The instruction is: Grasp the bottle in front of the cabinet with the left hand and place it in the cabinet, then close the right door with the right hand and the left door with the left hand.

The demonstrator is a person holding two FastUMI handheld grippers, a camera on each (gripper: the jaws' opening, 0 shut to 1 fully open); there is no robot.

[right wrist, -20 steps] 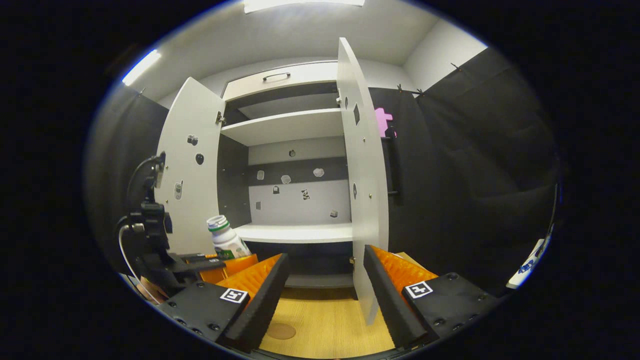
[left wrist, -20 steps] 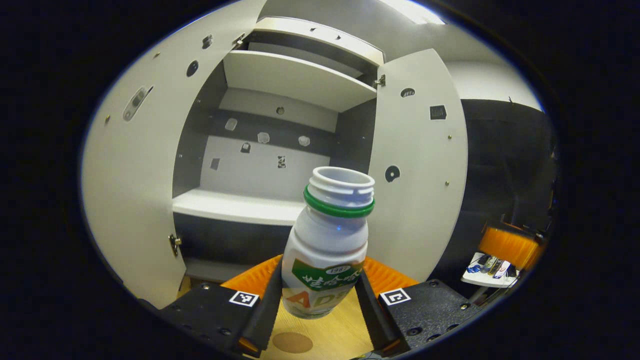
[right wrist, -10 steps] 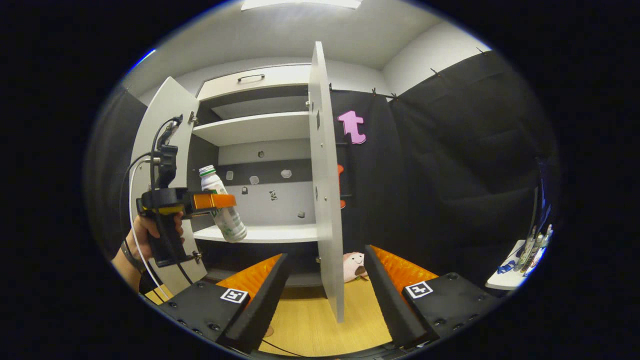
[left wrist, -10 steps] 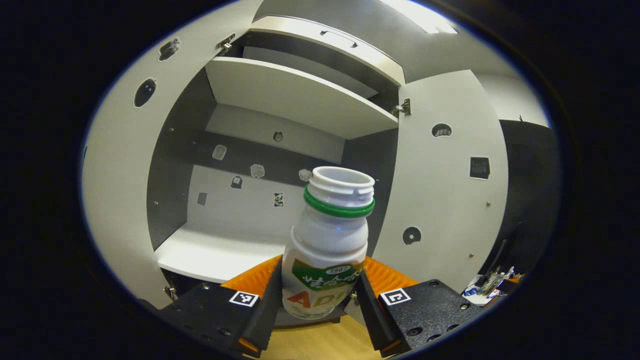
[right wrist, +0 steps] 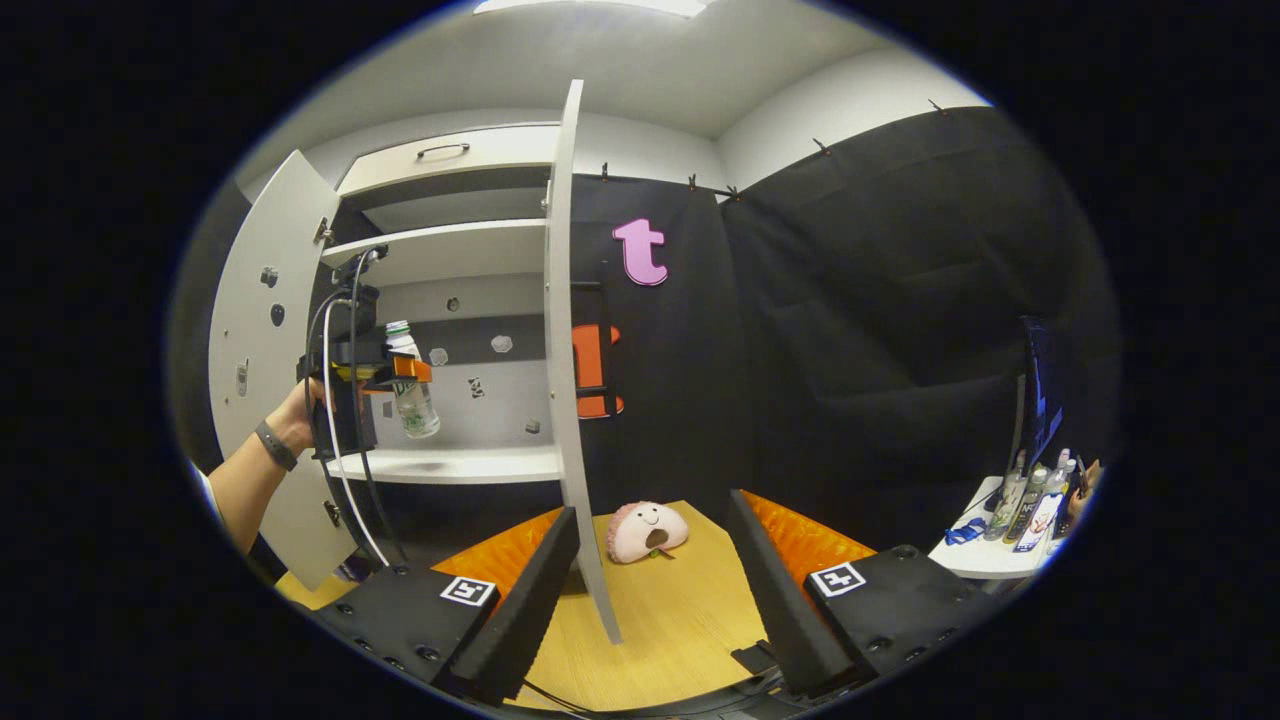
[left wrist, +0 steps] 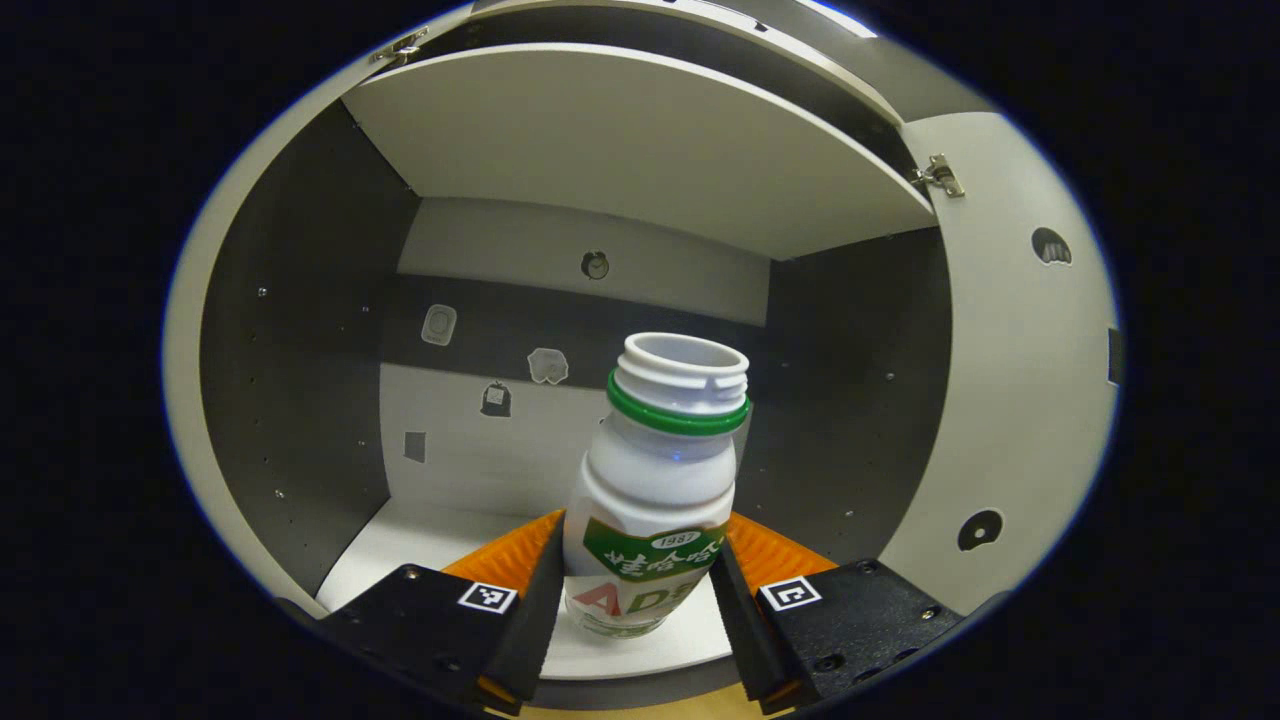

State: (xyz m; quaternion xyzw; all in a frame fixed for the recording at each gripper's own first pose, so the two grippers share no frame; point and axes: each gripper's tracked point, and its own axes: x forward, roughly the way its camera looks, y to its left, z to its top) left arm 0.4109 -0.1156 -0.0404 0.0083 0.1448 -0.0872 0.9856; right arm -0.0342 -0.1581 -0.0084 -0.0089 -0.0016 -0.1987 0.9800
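Two doors are standing open as the left gripper (left wrist: 637, 600), jaws clamping the bottle (left wrist: 655, 490), is hovering above the cabinet shelf (right wrist: 450, 465); the right gripper (right wrist: 655, 590) is waiting, jaws wide.

Hidden parts, cut edges and things too small to make out.

In the left gripper view the fingers (left wrist: 545, 590) of the left gripper (left wrist: 632, 600) cover both flanks of the bottle (left wrist: 655, 480), and its base is hidden low between them; the left door (left wrist: 185, 330) is only a thin strip at the left edge and the right door (left wrist: 1010, 400) is cut on the right. The small stickers (left wrist: 547, 366) on the cabinet's (left wrist: 640, 150) far panel are too small to tell. In the right gripper view the right door's near edge hides part of the shelf (right wrist: 450, 465), and the items on the side table (right wrist: 985, 560) at far right are too small to identify.
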